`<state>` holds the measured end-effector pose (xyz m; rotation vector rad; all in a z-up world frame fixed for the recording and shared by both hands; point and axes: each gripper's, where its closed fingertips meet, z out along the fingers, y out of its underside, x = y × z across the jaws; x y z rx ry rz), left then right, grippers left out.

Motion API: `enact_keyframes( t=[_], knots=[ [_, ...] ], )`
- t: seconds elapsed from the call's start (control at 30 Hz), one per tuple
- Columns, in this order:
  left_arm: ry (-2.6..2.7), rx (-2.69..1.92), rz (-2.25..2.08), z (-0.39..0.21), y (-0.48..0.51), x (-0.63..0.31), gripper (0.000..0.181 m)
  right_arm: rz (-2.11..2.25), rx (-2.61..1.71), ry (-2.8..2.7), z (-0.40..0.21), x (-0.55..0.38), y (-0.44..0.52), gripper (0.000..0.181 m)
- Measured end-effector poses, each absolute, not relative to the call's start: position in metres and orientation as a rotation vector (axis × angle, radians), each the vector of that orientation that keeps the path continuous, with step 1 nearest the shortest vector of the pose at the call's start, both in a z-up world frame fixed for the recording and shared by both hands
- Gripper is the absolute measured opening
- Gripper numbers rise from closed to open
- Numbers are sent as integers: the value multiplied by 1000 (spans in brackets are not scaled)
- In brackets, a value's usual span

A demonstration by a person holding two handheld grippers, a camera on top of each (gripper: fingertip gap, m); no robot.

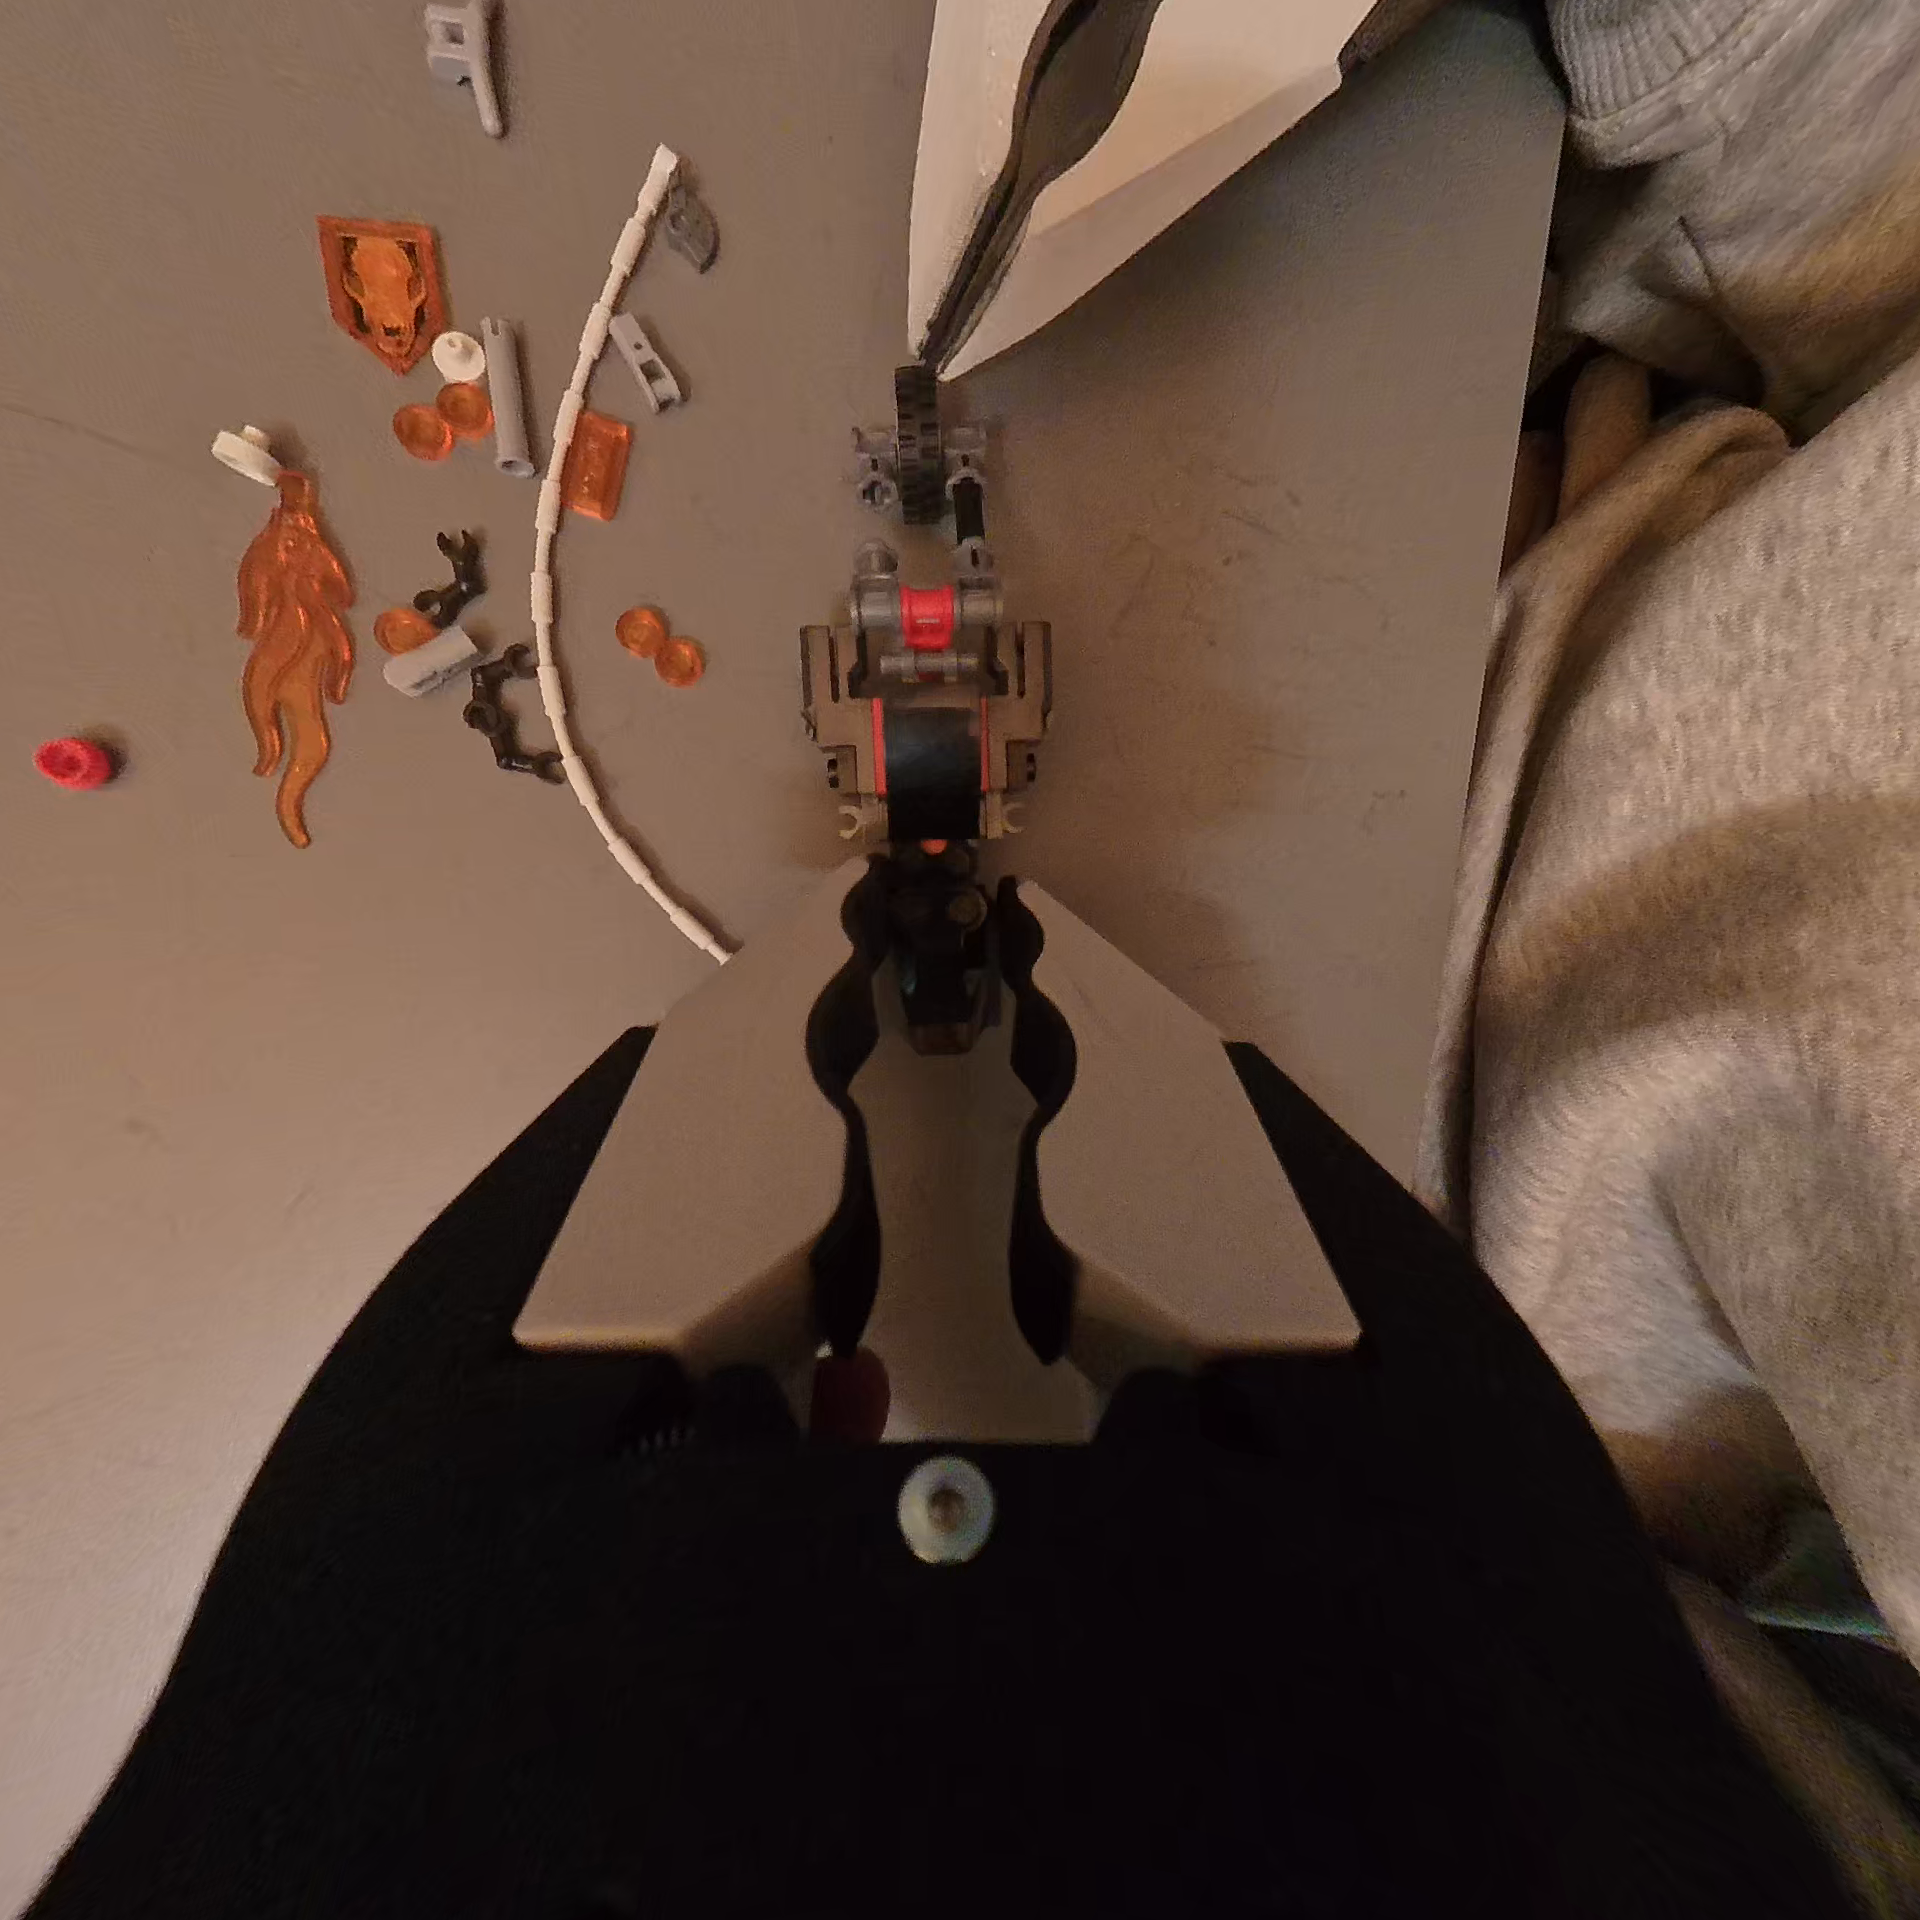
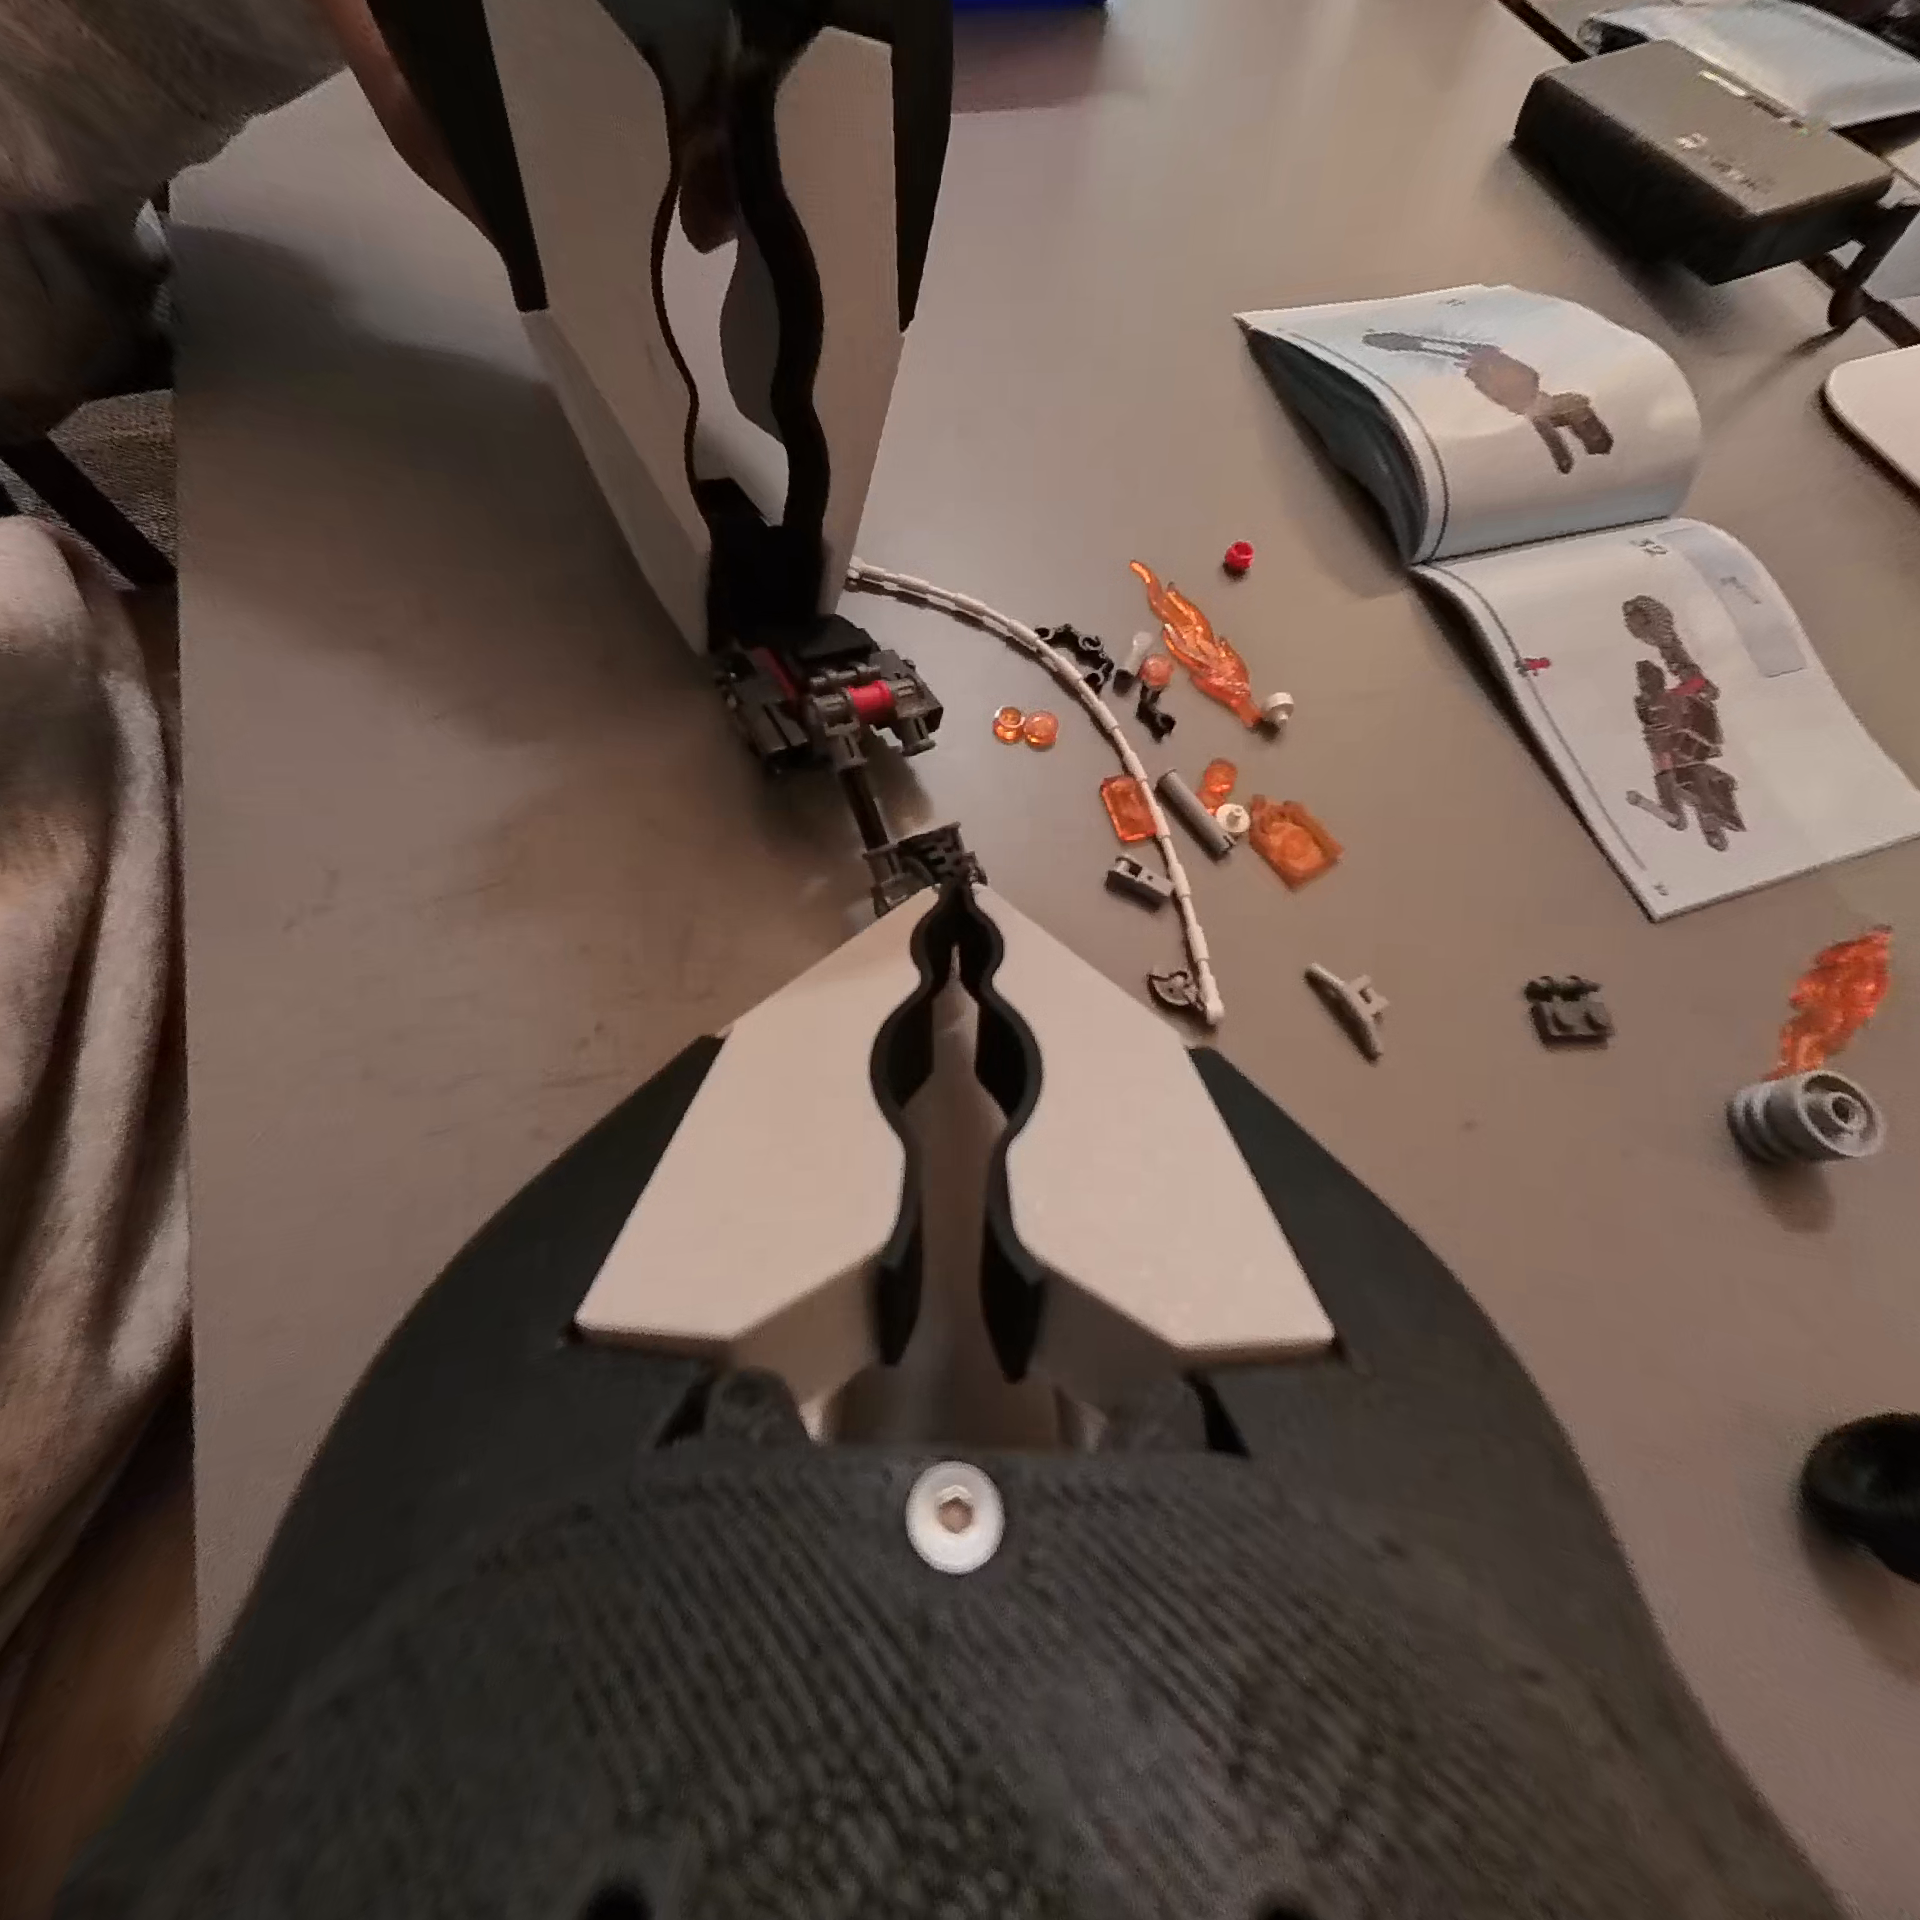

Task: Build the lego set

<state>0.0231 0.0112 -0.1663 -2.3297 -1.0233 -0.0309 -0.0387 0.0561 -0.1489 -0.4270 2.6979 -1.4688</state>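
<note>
the smooth grey-brown desk [image 2: 436,790] bore faint scuffs, under dim warm light. at its far right lay an open instruction booklet with pale blue pages [image 2: 1579,582], and beyond that a dark grey box [image 2: 1704,177]. grey fabric [image 1: 1714,935] bunched along the desk's near edge.

the partly built dark grey, black and red lego model [image 1: 925,717] rested on the desk. the left gripper [image 1: 930,914] had its fingers pinching the model's black end. the right gripper [image 2: 958,891] had its fingers pressed nearly together on the small black gear assembly [image 1: 920,457] at the tip of the model's black axle.

loose pieces lay scattered beside it: one long curved white segmented bar [image 1: 592,540], one clear orange flame [image 1: 296,644] in the left wrist view and a second flame [image 2: 1834,997] in the right, one orange shield tile [image 1: 379,291], one red round stud [image 1: 73,762], five clear orange round studs, a grey ribbed wheel hub [image 2: 1808,1127] and one black tyre [image 2: 1865,1496].
</note>
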Motion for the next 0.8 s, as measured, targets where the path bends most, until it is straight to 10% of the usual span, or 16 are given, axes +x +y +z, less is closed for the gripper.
enact_keyframes(
  t=[0.8],
  knots=[
    [-957,-2305,59,-169,19,10,32,-1823,-176,2395,-98,-67,75,0]
  ],
)
